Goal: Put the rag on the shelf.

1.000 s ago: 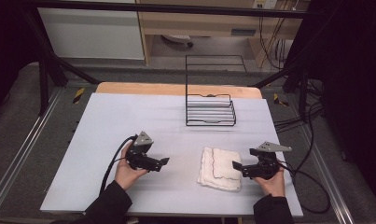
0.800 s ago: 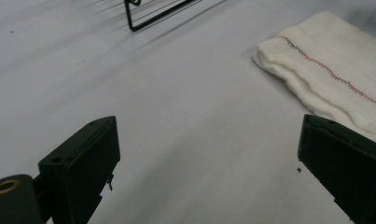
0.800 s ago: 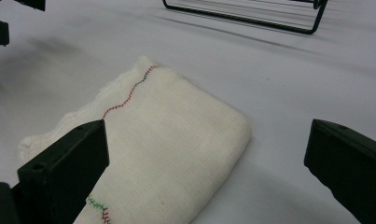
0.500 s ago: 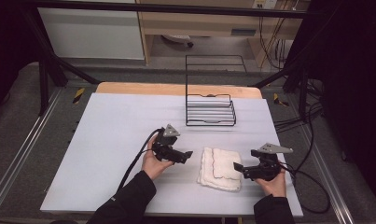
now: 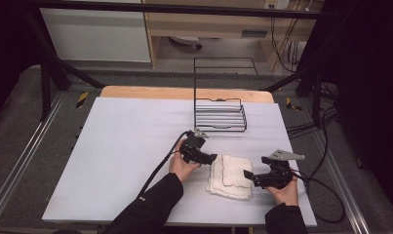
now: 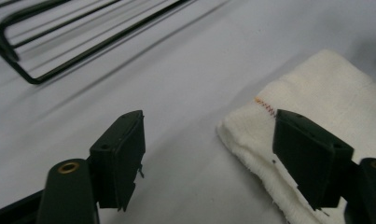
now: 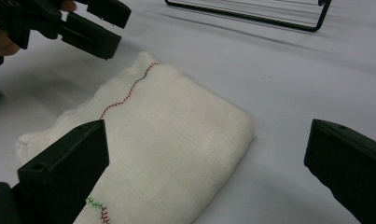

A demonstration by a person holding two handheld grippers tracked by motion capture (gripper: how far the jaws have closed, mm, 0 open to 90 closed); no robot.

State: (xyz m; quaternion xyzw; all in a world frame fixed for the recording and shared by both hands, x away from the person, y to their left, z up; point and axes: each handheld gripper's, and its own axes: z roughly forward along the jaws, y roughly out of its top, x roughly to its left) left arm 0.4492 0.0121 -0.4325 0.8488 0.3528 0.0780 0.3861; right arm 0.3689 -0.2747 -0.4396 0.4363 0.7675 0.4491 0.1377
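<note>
Two sets of fingers apart, left [image 5: 212, 159] just closing, nothing between | folded towel [image 5: 230, 176] before them: soft, light, floppy | pinch corner by my left fingers.

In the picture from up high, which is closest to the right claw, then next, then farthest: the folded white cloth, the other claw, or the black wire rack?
From the right claw:
1. Folded white cloth, right beside it, on its left.
2. Left claw, at the cloth's far-left corner, its jaws having just been closing with nothing pinched yet.
3. Black wire rack, farther back on the table.
</note>
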